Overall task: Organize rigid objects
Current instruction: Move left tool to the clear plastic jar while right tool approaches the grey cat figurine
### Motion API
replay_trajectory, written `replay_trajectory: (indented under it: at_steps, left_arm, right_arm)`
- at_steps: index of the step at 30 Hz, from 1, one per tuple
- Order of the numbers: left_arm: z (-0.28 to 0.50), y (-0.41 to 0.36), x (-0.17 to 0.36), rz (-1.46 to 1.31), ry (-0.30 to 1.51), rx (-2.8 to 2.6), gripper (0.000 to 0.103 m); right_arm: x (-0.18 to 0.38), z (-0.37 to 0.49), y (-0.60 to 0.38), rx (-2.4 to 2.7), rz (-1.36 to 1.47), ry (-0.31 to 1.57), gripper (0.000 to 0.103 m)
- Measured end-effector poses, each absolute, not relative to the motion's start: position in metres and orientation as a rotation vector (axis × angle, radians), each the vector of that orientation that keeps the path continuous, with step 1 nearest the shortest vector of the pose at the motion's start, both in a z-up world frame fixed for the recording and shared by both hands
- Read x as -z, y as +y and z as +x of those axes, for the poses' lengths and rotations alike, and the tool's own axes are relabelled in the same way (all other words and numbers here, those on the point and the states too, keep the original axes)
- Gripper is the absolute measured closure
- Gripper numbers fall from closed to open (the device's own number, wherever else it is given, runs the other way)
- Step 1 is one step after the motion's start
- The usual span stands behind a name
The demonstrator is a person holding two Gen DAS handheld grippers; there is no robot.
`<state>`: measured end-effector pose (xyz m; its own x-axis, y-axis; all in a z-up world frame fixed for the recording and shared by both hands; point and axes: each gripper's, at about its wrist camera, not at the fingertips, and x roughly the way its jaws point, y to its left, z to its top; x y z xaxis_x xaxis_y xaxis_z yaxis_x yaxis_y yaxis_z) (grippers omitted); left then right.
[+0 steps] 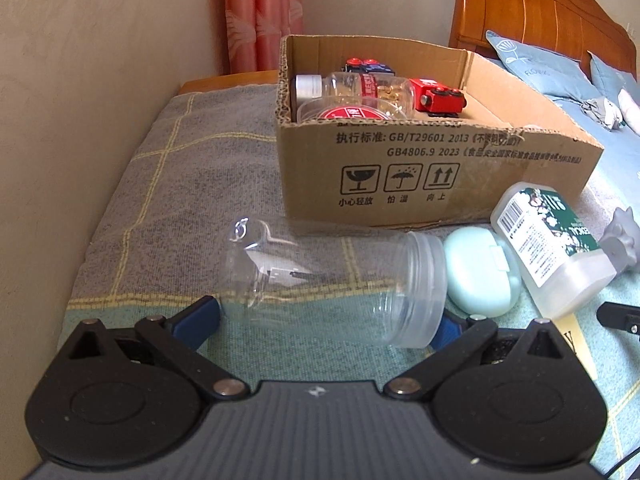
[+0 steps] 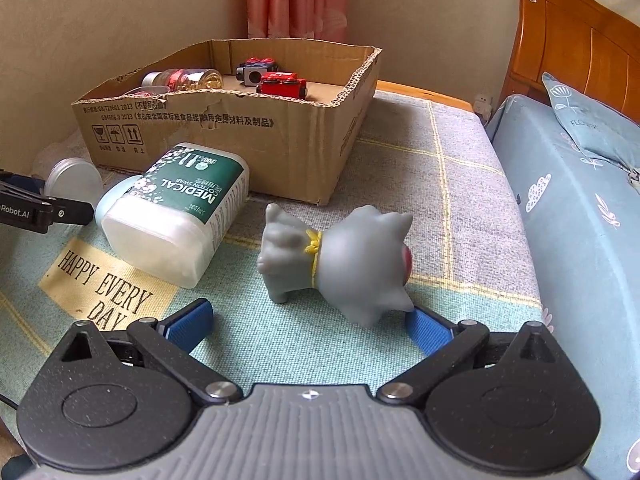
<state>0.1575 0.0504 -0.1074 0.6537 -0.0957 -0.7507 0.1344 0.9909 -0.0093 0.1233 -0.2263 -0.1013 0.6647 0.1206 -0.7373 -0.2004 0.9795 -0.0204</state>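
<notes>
Where the checked cloth (image 1: 160, 184) meets the wall at far left, nothing lies on it; one clear plastic jar (image 1: 336, 284) comes first, lying on its side with its open threaded mouth to the right. The left gripper (image 1: 324, 320) has its jaws wide apart, one blue pad at each end of the jar, though whether the pads touch it cannot be told, since the right pad is mostly hidden behind the jar's mouth. Just right of the jar sits one pale green oval case (image 1: 482, 272), and touching that, one cotton swab box (image 2: 176, 212) lying flat, its label reading "MEDICAL COTTON SWAB". Behind these stands one open cardboard box (image 2: 248, 128) holding two toy train cars (image 2: 282, 84), one red and one dark, plus one lidded bottle (image 1: 352, 88) on its side and a second clear container with a red label, half hidden by the box wall. Farther right, one grey spiky toy figure (image 2: 340, 256) stands on the cloth, facing away, its face unseen. The right gripper (image 2: 308, 322) is spread open with the figure between its pads, the right pad partly covered by it. At far right one bed (image 2: 560, 208) with a wooden headboard is cut off by the frame.
</notes>
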Motion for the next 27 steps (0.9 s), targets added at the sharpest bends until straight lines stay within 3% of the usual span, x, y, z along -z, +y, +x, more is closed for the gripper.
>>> replay_trajectory:
  at_steps: [19, 27]
  left_arm:
    - [0.161, 0.039, 0.095, 0.082, 0.811, 0.153, 0.001]
    - [0.161, 0.044, 0.089, 0.107, 0.785, 0.151, 0.002]
  right_arm:
    - [0.088, 0.147, -0.235, -0.129, -0.046, 0.795, 0.001]
    - [0.085, 0.147, -0.235, -0.12, -0.055, 0.793, 0.019]
